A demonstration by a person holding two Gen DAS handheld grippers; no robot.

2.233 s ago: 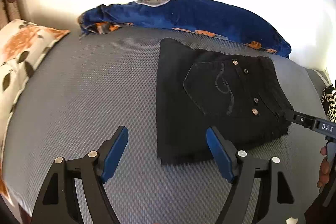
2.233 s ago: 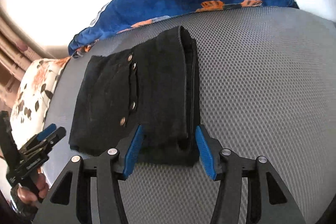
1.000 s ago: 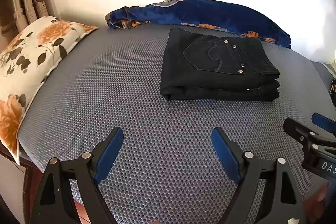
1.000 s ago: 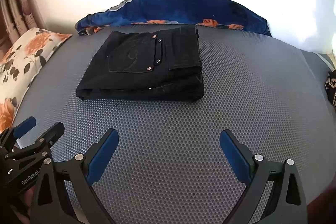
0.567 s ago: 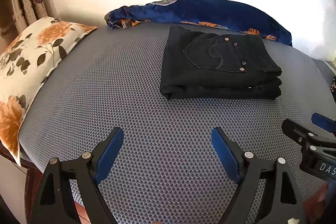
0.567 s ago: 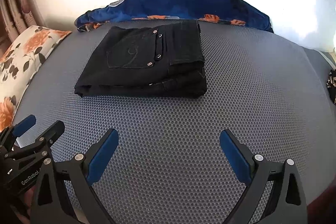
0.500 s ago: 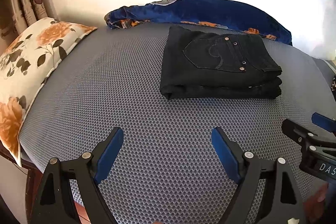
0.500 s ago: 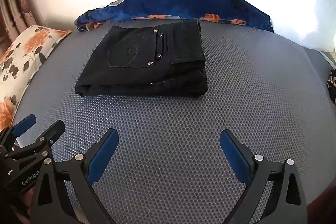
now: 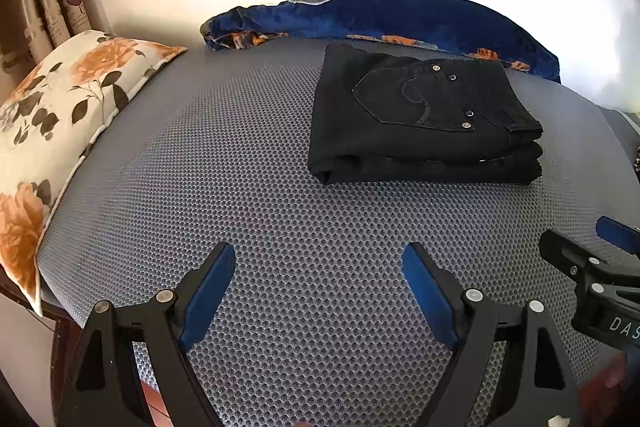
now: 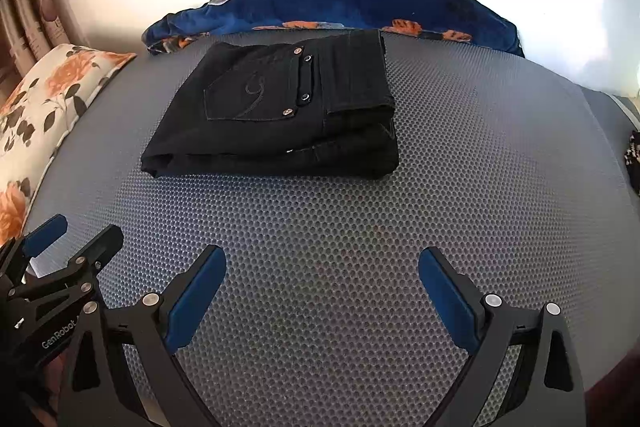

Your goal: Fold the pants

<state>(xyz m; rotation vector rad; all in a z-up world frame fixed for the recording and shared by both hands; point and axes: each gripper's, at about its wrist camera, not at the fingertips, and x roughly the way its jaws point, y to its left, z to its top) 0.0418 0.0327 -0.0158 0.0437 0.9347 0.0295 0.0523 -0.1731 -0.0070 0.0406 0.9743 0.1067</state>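
The black pants (image 9: pixel 424 119) lie folded into a compact rectangle on the grey mesh bed surface (image 9: pixel 260 187), back pocket up. They also show in the right wrist view (image 10: pixel 280 115). My left gripper (image 9: pixel 318 279) is open and empty, well short of the pants near the front edge. My right gripper (image 10: pixel 322 283) is open and empty, also back from the pants. Each gripper shows at the edge of the other's view, the right one (image 9: pixel 600 267) and the left one (image 10: pixel 68 255).
A blue floral blanket (image 9: pixel 380 19) lies bunched along the far edge behind the pants. A cream pillow with orange roses (image 9: pixel 52 115) sits at the left. A black-and-white patterned item (image 10: pixel 632 155) is at the far right edge.
Both grippers have let go of the pants and pulled back toward the front edge, jaws wide open. Over the last half second almost nothing has moved.
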